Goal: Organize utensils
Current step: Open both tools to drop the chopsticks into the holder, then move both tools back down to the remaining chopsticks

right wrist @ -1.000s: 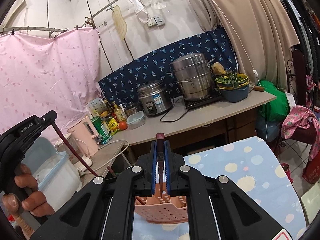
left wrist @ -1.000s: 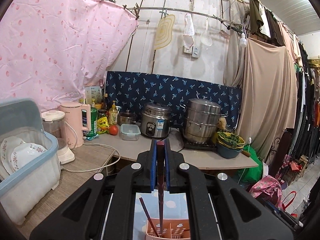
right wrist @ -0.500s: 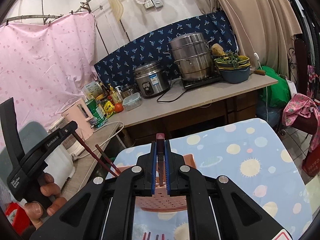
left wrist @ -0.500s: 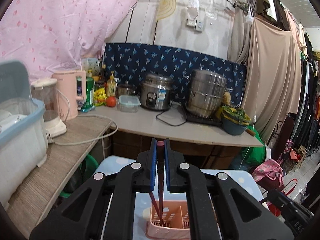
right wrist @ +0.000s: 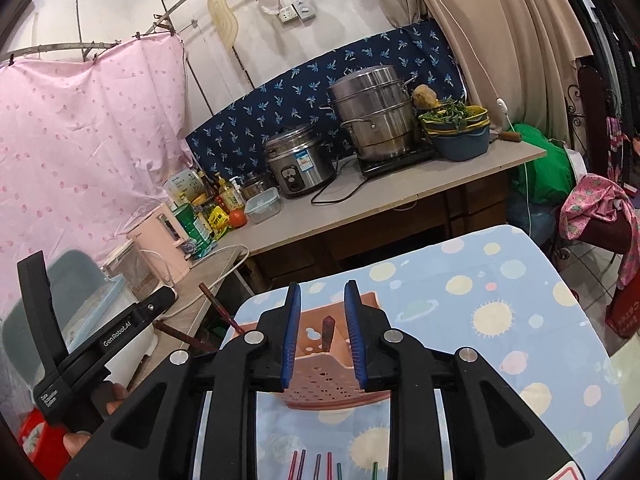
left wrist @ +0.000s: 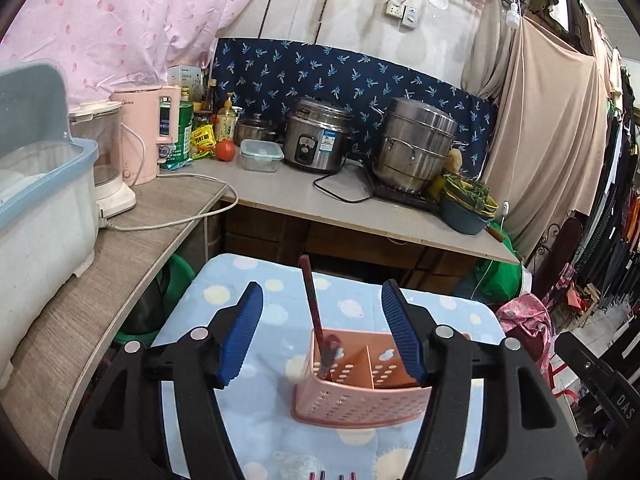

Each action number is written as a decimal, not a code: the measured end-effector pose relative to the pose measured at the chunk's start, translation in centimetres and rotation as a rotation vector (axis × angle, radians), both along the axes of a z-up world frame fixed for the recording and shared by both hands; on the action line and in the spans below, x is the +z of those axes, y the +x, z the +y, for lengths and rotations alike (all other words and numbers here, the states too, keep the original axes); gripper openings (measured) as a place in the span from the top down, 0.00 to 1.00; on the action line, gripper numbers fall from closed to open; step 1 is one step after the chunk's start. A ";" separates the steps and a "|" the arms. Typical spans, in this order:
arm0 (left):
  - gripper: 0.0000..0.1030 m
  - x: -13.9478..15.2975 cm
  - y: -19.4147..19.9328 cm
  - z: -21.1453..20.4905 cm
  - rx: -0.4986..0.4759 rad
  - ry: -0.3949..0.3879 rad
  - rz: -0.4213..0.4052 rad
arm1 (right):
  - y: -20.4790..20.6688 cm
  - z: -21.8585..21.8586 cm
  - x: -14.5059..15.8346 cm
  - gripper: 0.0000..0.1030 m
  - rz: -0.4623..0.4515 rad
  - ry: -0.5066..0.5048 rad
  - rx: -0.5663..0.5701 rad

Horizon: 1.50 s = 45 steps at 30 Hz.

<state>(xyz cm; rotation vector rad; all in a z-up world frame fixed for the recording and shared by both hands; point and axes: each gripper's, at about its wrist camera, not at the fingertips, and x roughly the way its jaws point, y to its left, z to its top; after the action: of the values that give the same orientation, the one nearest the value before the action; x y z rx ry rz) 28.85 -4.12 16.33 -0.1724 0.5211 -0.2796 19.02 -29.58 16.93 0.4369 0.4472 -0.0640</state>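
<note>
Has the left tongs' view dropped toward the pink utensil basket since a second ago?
Yes. The left tongs sank toward the pink basket; the counter now sits higher in view.

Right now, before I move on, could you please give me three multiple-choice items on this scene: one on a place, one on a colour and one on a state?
1. The pink perforated plastic utensil holder stands:
A) on the grey counter
B) on the blue spotted tablecloth
C) inside the dish bin

2. The left gripper's fingers are padded in:
A) red
B) blue
C) green

3. The dark red chopstick between those fingers is:
A) pinched by them
B) lying flat on the cloth
C) leaning free in the holder

Answers: B, the cloth shows all round the holder's base; B, both ribbed pads are blue; C, the fingers are opening and stand clear of the chopstick, whose lower end sits in the holder.
</note>
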 end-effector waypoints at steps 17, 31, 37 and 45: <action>0.41 -5.3 -7.5 2.5 -0.008 0.050 0.180 | -7.9 1.9 -4.2 0.74 0.112 0.034 0.056; 0.41 -12.9 -15.7 4.5 -0.058 0.125 0.385 | -13.6 5.1 -13.6 0.74 0.355 -0.066 0.116; 0.41 -16.6 -18.3 4.2 -0.070 0.186 0.431 | -15.4 6.1 -17.1 0.74 0.440 -0.068 0.141; 0.41 -18.7 -19.8 3.9 -0.081 0.234 0.441 | -16.3 7.5 -18.9 0.74 0.478 -0.101 0.167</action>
<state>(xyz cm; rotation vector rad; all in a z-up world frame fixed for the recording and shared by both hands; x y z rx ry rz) 9.09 -0.18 -2.38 0.0177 0.9944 -0.2570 2.70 -22.12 -1.98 0.2807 0.9453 -0.0282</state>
